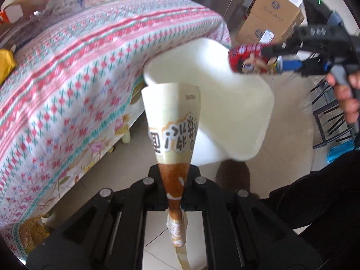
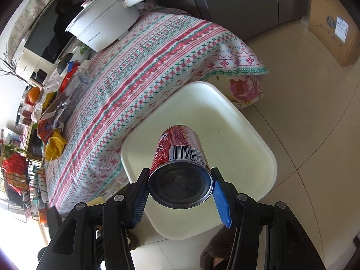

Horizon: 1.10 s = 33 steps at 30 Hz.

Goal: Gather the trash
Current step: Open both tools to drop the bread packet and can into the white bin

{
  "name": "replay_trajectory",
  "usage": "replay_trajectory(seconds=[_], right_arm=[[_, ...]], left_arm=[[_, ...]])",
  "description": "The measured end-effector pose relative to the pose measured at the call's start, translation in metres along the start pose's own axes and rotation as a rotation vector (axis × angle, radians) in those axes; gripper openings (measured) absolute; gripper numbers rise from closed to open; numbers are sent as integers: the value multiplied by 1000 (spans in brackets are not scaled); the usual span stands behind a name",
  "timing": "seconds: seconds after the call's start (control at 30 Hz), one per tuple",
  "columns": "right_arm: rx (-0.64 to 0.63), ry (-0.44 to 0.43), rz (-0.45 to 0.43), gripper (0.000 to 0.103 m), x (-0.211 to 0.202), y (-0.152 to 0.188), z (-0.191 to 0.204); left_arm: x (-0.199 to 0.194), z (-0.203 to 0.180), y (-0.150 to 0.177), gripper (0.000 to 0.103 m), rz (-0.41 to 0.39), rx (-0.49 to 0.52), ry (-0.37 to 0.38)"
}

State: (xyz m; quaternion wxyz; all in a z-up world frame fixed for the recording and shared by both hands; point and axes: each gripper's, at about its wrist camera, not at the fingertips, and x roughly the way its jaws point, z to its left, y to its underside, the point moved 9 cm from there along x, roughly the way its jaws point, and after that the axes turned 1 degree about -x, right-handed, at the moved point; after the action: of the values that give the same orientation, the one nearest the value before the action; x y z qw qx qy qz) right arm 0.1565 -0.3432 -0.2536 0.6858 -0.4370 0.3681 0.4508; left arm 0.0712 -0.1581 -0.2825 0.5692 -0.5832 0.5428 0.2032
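Note:
My left gripper (image 1: 174, 189) is shut on a cream and brown ice-cream cone wrapper (image 1: 173, 123), held upright near the rim of a white plastic bin (image 1: 247, 103) on the floor. My right gripper (image 2: 180, 180) is shut on a red drink can (image 2: 180, 157), its base toward the camera, held over the bin's open mouth (image 2: 254, 135). In the left wrist view the right gripper (image 1: 274, 58) holds the can (image 1: 249, 59) above the bin's far side.
A table with a red and green patterned cloth (image 2: 135, 72) stands beside the bin. On it are a yellow wrapper (image 2: 55, 146), other packets (image 2: 47, 126) and a white pot (image 2: 103, 20). Cardboard boxes (image 1: 270, 15) stand behind. A black rack (image 1: 333, 121) is at the right.

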Motion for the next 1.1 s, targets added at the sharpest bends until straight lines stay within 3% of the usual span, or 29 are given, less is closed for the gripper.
replay_trajectory(seconds=[0.13,0.23,0.3,0.4,0.5,0.53,0.63,0.67,0.9,1.0,1.1], right_arm=[[20,38,23,54,10,1,-16],[29,55,35,54,16,2,-23],[34,58,36,54,16,2,-25],[34,71,32,54,16,1,-27],[44,81,32,54,17,0,-31],[47,84,32,54,17,-1,-32],[53,90,34,54,18,-1,-35],[52,90,36,54,19,-1,-35],[49,113,93,55,30,1,-35],[47,134,92,70,30,0,-34],[57,129,76,72,26,-4,-34]], left_arm=[[-9,-29,-44,8,-45,-4,60],[14,-24,-69,8,-62,-40,119],[23,-36,-100,9,-63,-61,155],[40,-48,-122,14,-55,-87,179],[54,-51,-126,16,-33,-109,160],[61,-49,-127,22,-27,-104,146],[61,-42,-111,74,22,-102,85],[61,-39,-110,77,21,-107,68],[53,-22,-98,81,37,-103,42],[49,-13,-96,82,37,-107,26],[46,-3,-93,83,41,-122,20]])
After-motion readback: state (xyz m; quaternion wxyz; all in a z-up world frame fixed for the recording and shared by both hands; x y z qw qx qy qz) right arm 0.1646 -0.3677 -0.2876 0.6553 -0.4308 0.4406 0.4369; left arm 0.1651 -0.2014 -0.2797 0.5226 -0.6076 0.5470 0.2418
